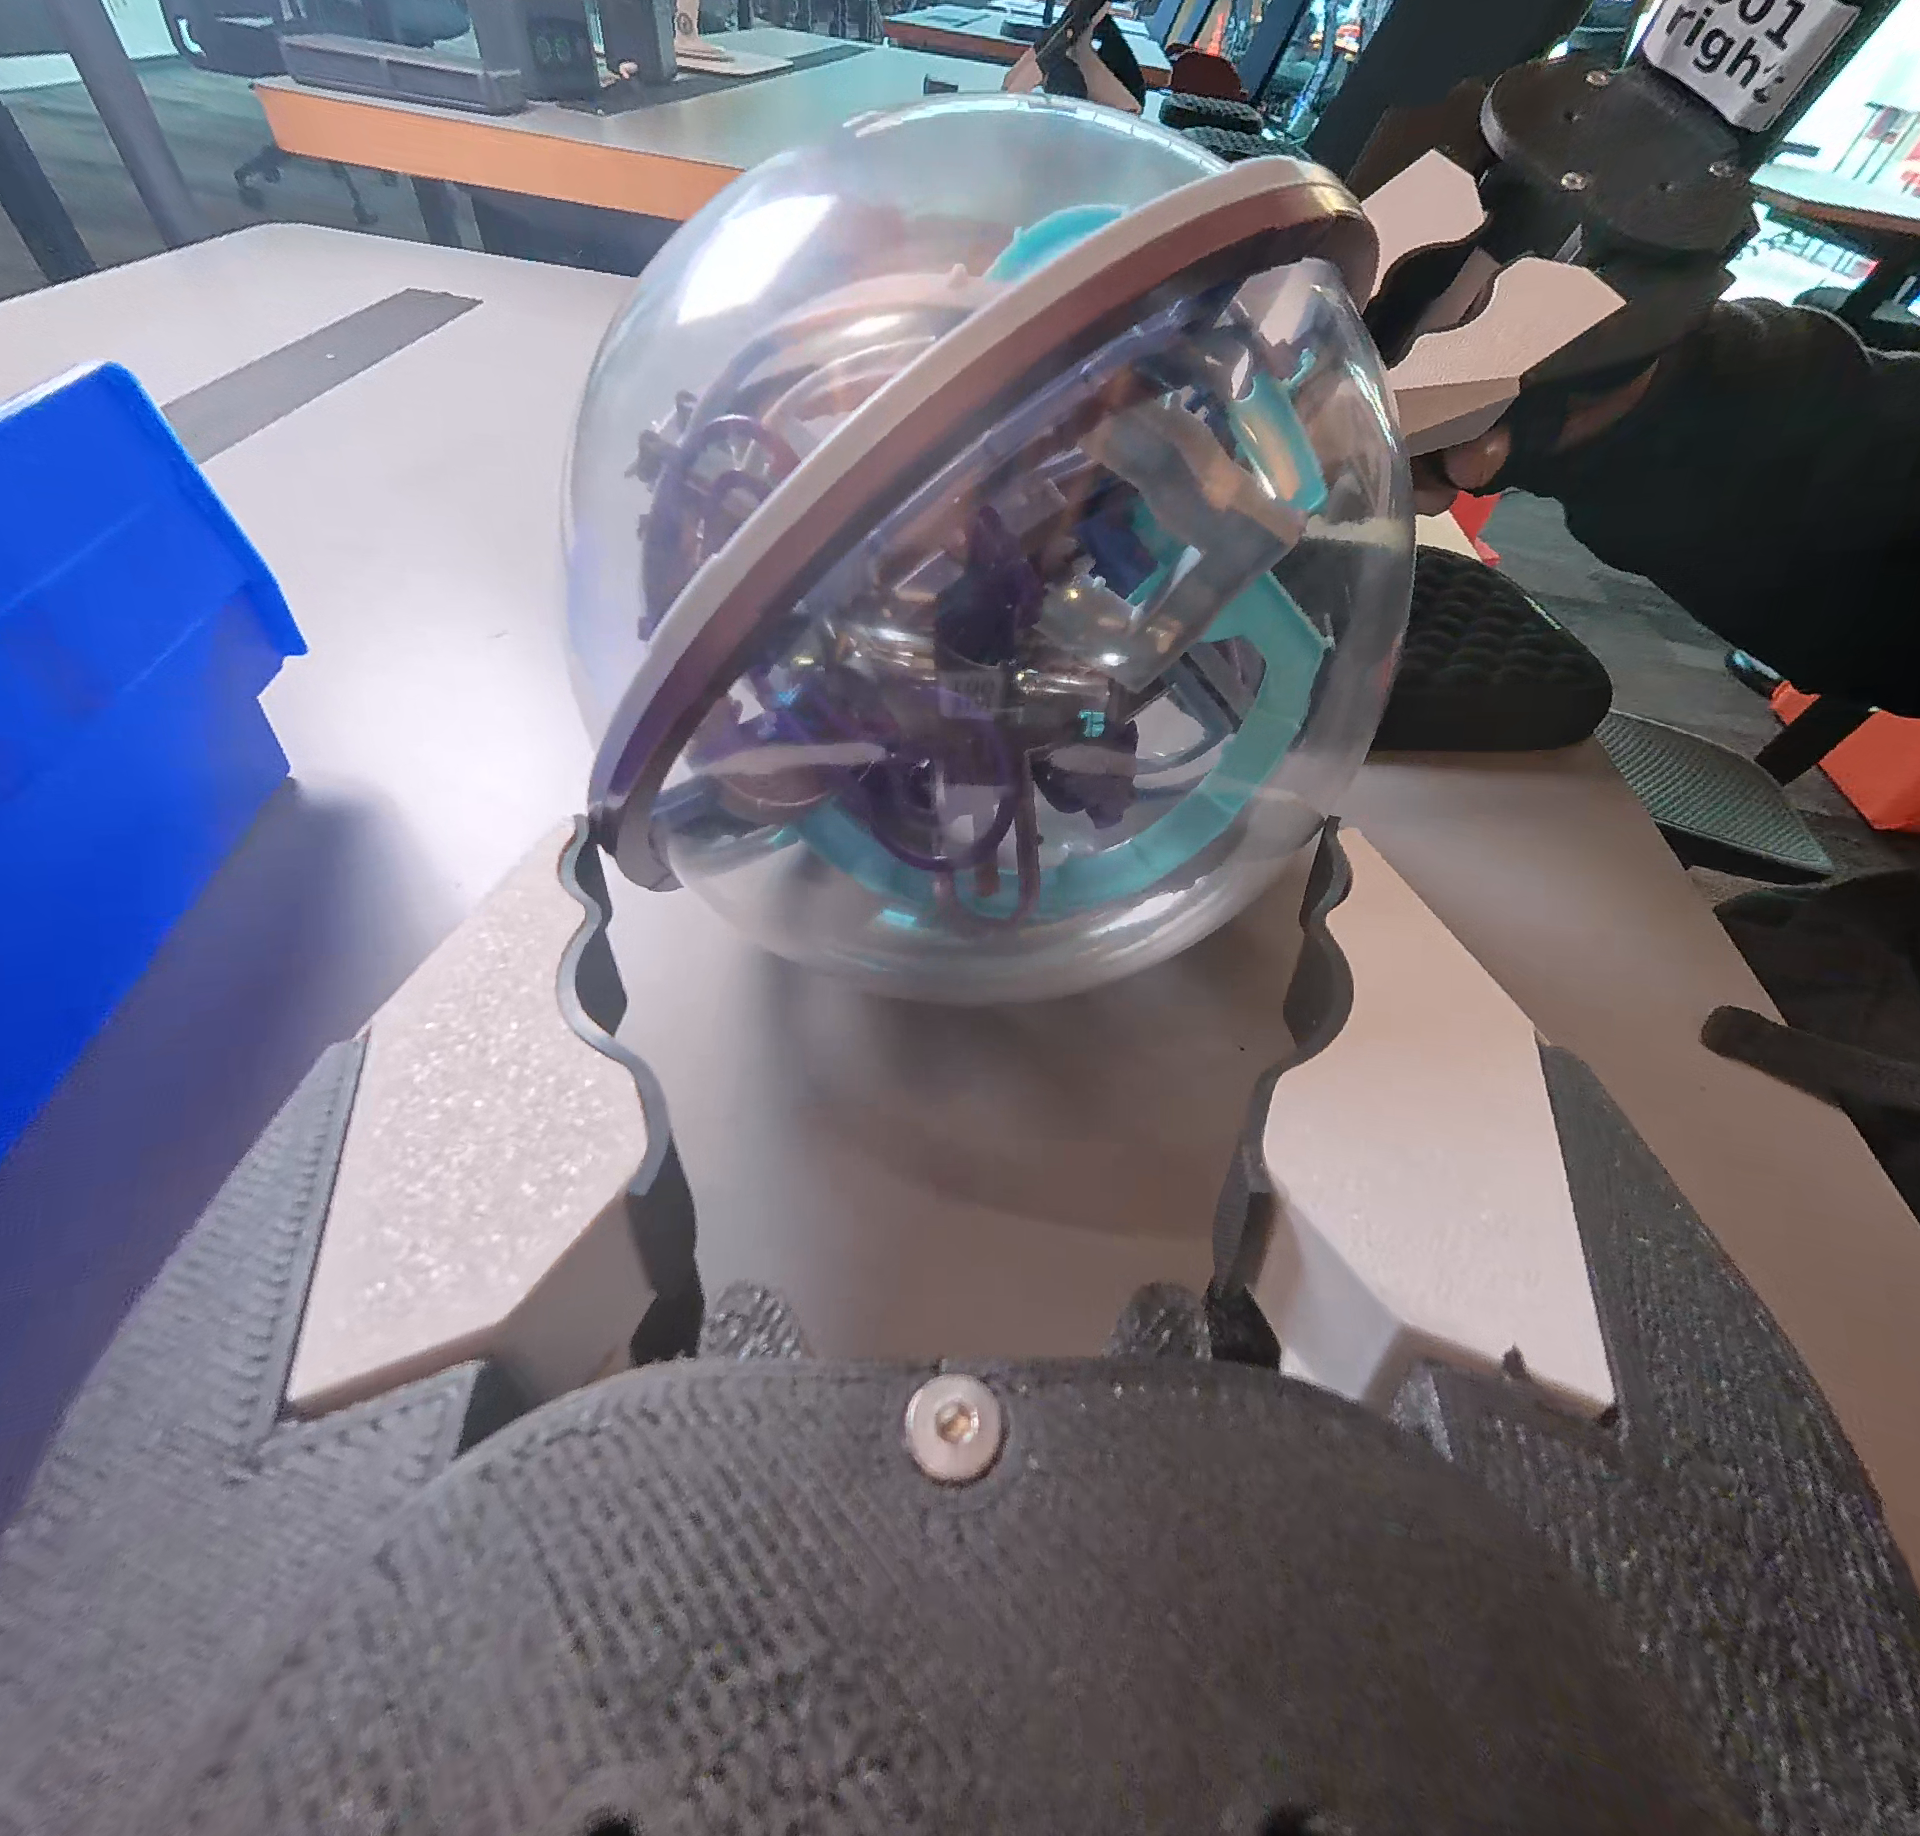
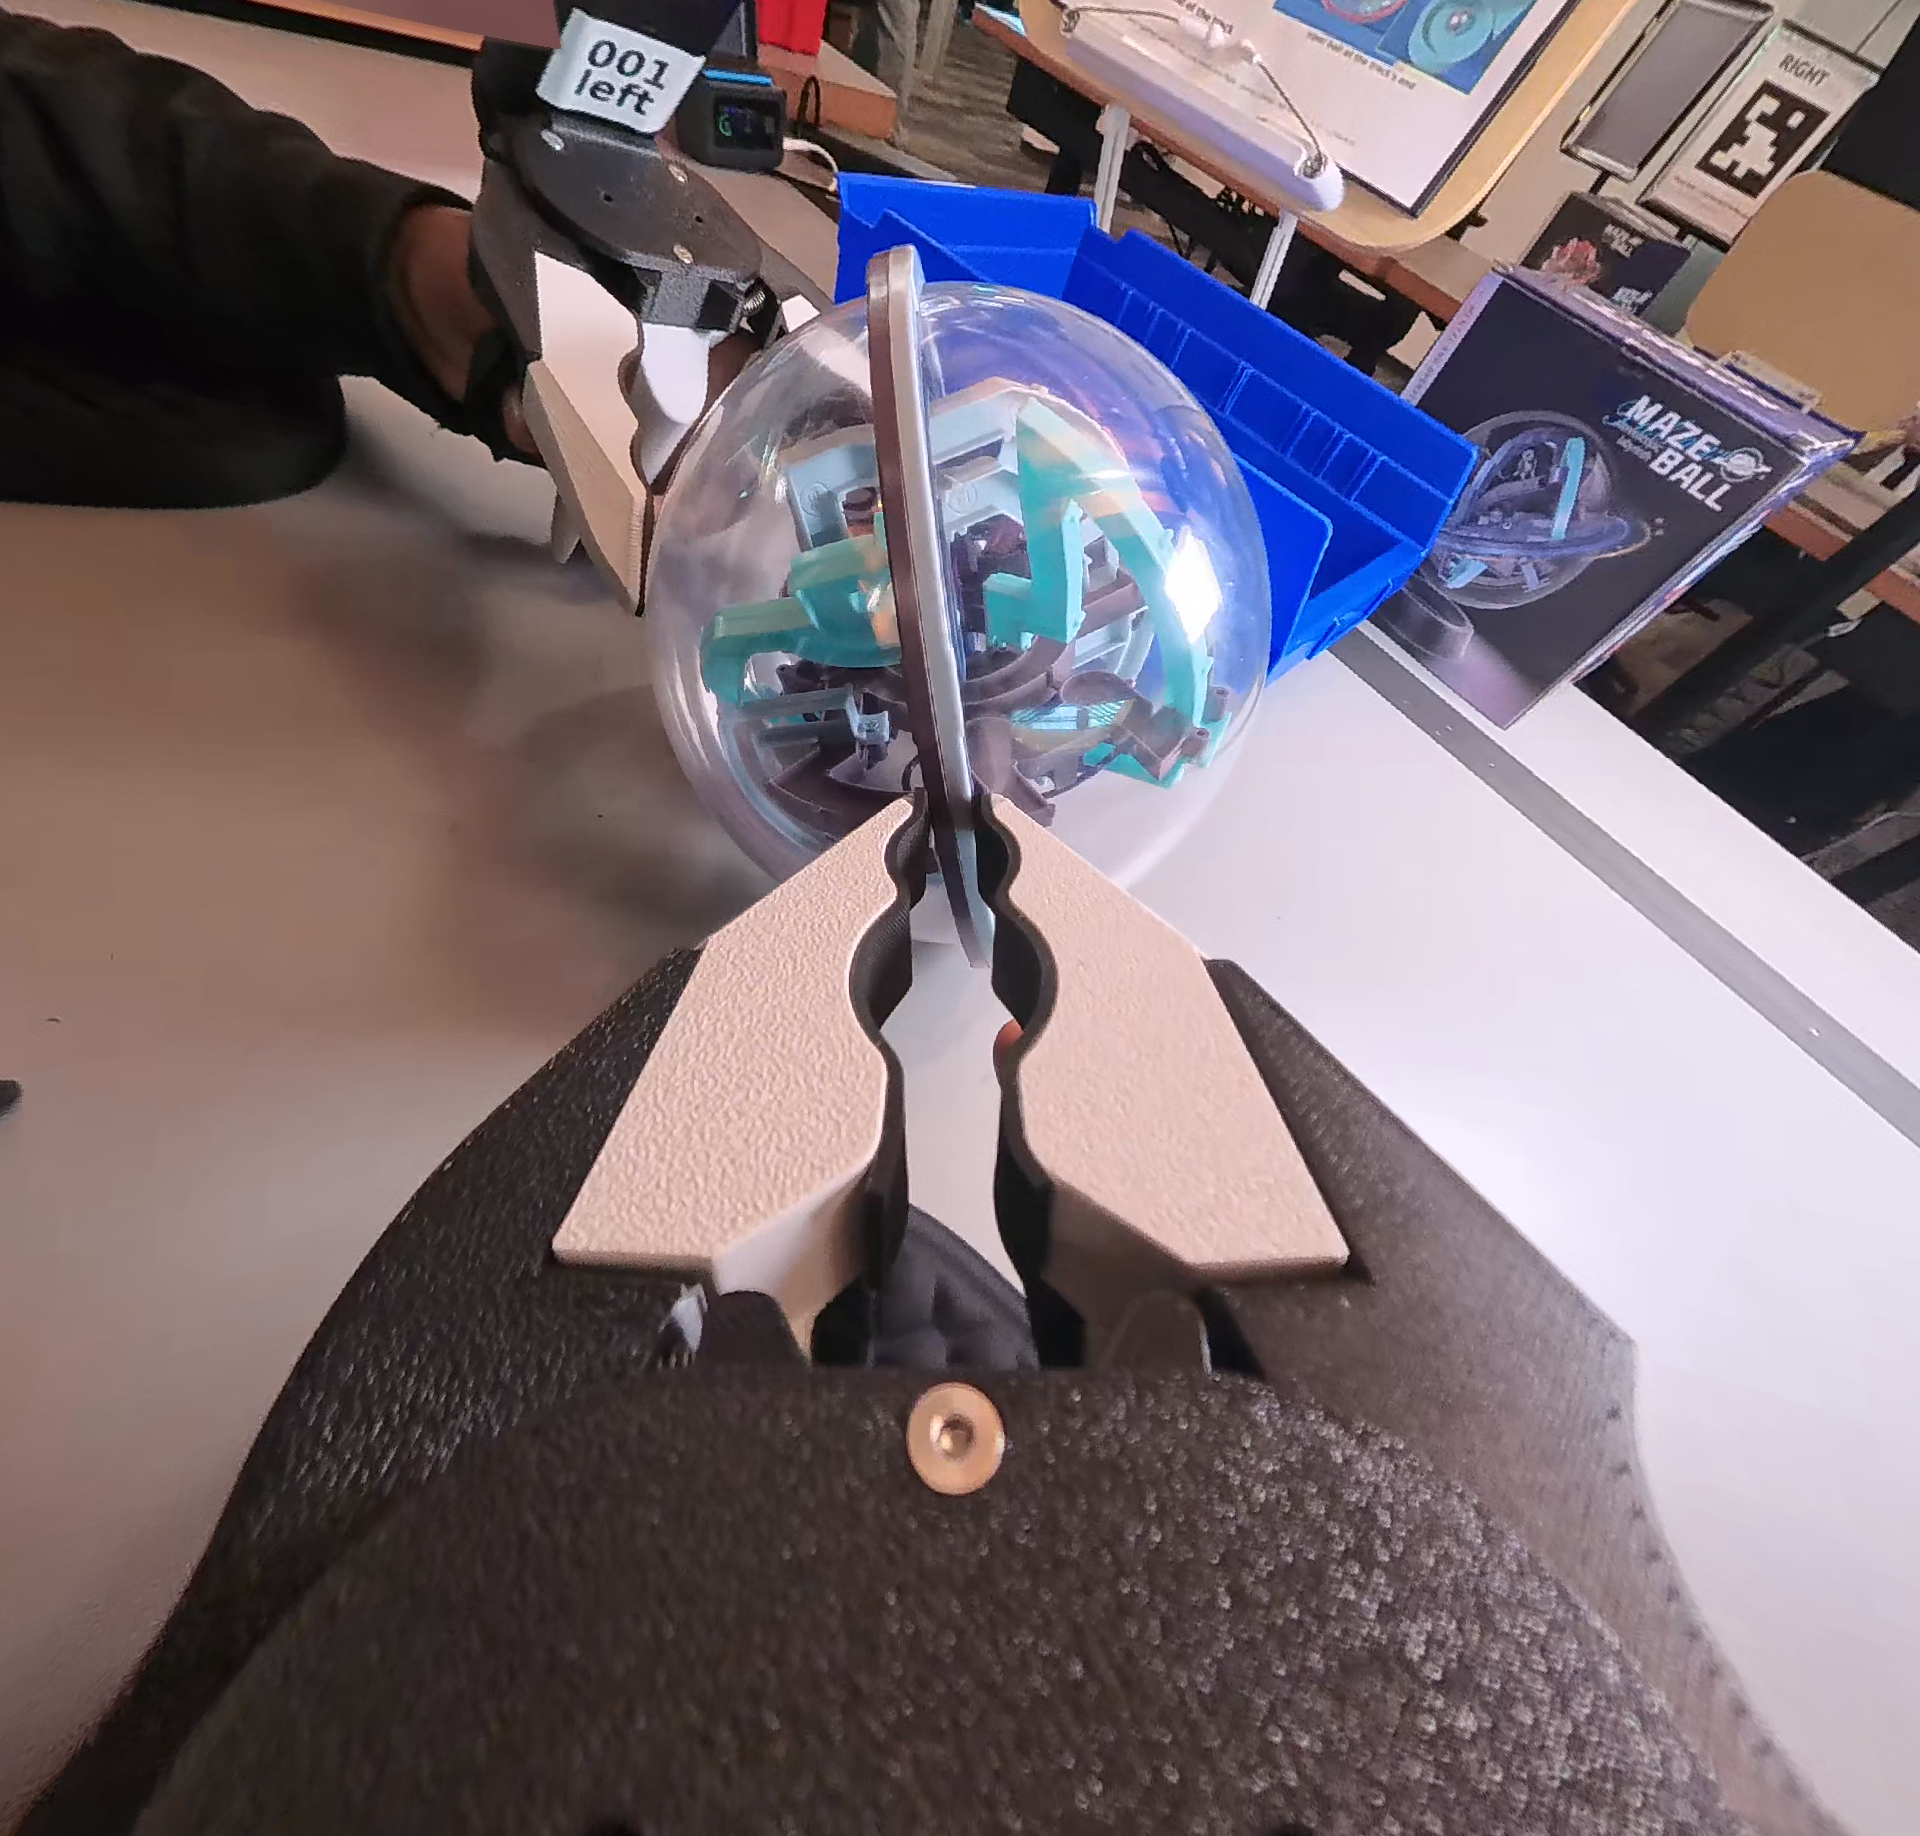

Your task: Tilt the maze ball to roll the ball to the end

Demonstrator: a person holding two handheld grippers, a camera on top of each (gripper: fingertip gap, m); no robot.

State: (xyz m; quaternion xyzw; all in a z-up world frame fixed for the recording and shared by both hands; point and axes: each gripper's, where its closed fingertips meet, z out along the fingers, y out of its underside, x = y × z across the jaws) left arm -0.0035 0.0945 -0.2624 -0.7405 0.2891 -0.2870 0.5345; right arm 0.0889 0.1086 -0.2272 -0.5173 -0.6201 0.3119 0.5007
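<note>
The maze ball (image 1: 987,560) is a clear sphere with teal and purple tracks inside and a flat grey ring around it. It rests on the white table (image 1: 416,560). My left gripper (image 1: 958,830) is wide open, with the ball's near lower part between its tips. Its left fingertip (image 1: 582,851) touches the ring, and I see no firm press from either pad. In the right wrist view the ball (image 2: 1091,560) is straight ahead, and my right gripper (image 2: 951,810) is shut on the ring's near edge. The right gripper also shows in the left wrist view (image 1: 1392,311), on the ring's upper right. The small ball inside is not visible.
A blue bin (image 1: 114,695) stands left of the ball and shows behind it in the right wrist view (image 2: 1247,415). The toy's dark box (image 2: 1610,498) and an instruction board (image 2: 1299,20) stand beyond. A black mesh chair seat (image 1: 1486,654) lies past the table's right edge.
</note>
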